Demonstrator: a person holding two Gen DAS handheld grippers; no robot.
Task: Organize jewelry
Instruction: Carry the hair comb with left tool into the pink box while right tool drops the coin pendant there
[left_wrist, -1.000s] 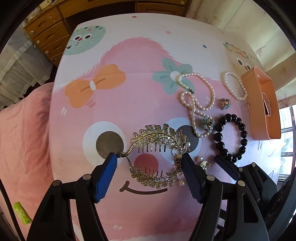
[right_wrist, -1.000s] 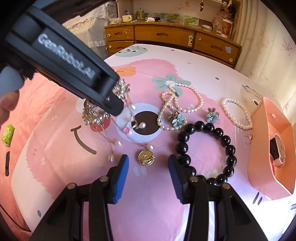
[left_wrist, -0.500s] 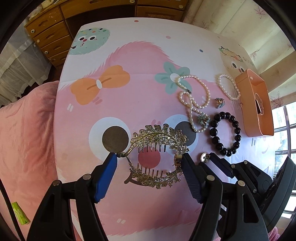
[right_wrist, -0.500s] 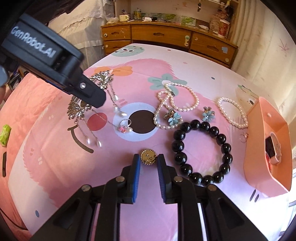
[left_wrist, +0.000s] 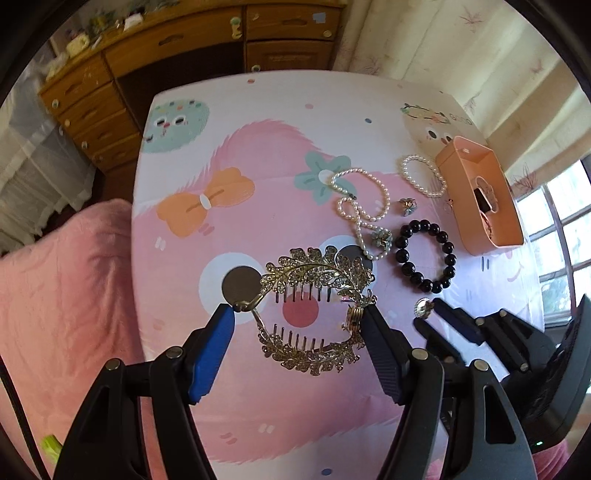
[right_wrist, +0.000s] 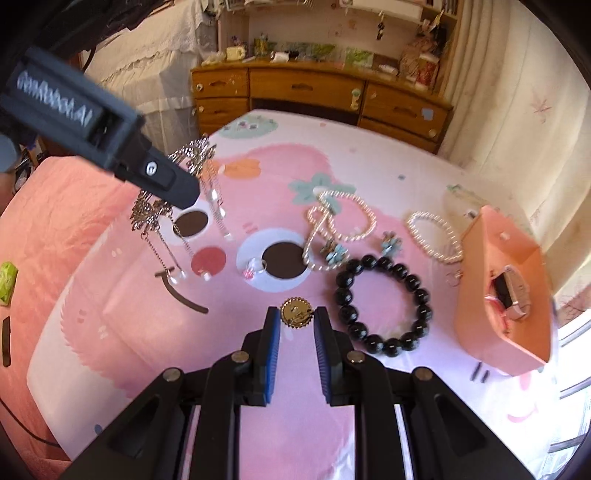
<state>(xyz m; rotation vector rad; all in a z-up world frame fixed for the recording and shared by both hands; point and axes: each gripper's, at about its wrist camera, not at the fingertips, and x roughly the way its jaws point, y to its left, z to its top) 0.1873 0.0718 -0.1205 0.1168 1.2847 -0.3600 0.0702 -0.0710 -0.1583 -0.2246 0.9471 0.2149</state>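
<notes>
A: Left wrist view first. What has the left gripper (left_wrist: 299, 317) got?
B: It is clamped on the gold hair comb (left_wrist: 317, 306), a leafy double piece pinched by its ends between the blue pads and held above the pink cloth (left_wrist: 258, 155). Ahead on the cloth lie the pearl necklace (left_wrist: 364, 206), a pearl bracelet (left_wrist: 421, 175) and the black bead bracelet (left_wrist: 424, 254). The orange box (left_wrist: 480, 192) stands at the far right, with a watch inside.

A: And the right wrist view?
B: The right gripper (right_wrist: 297, 319) has its fingers closed in on a round gold brooch (right_wrist: 295, 313), touching it on both sides just above or on the cloth; I can't tell which. The bead bracelet (right_wrist: 382, 301) lies just right of it, the box (right_wrist: 498, 295) further right. At upper left the comb (right_wrist: 173, 192) hangs from the other gripper, its chains dangling
</notes>
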